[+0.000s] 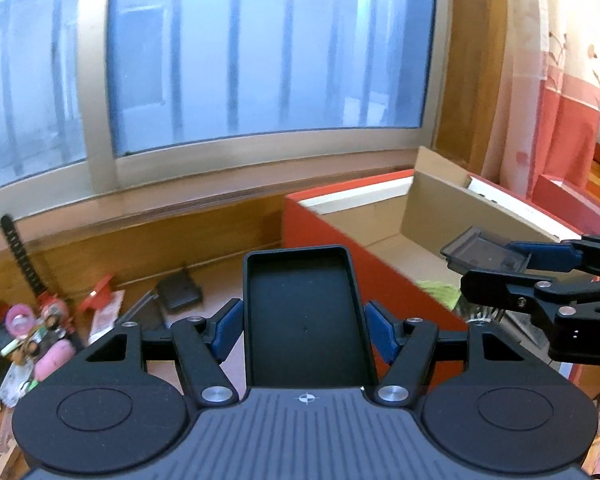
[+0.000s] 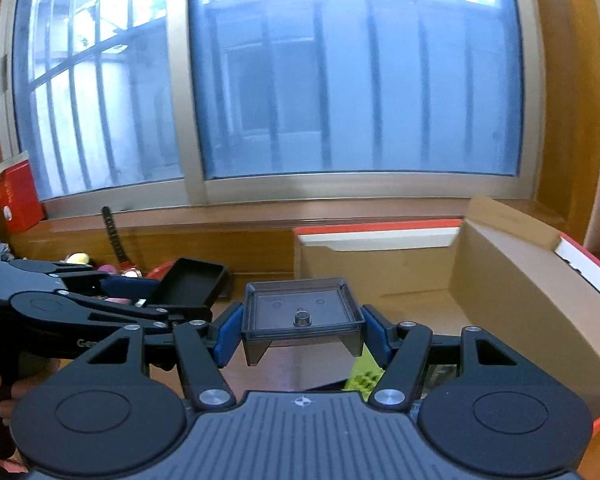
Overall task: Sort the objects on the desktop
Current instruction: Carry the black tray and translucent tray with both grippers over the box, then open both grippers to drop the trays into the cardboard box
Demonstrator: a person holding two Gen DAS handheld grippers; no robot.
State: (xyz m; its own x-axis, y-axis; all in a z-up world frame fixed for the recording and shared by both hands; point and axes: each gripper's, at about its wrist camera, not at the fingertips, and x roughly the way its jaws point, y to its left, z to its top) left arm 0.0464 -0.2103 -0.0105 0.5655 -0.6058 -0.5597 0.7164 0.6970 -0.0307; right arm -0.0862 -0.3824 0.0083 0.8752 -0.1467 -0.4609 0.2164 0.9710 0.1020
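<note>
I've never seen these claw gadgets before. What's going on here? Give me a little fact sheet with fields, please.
Left claw: shut on black tray, open side up
Right claw: shut on smoky clear lid, held over the box
Box: red-sided cardboard box, open, to the right of the left claw
Inside box: something yellow-green
Left of box: heap of small toys on wooden desk
Behind: window
</note>
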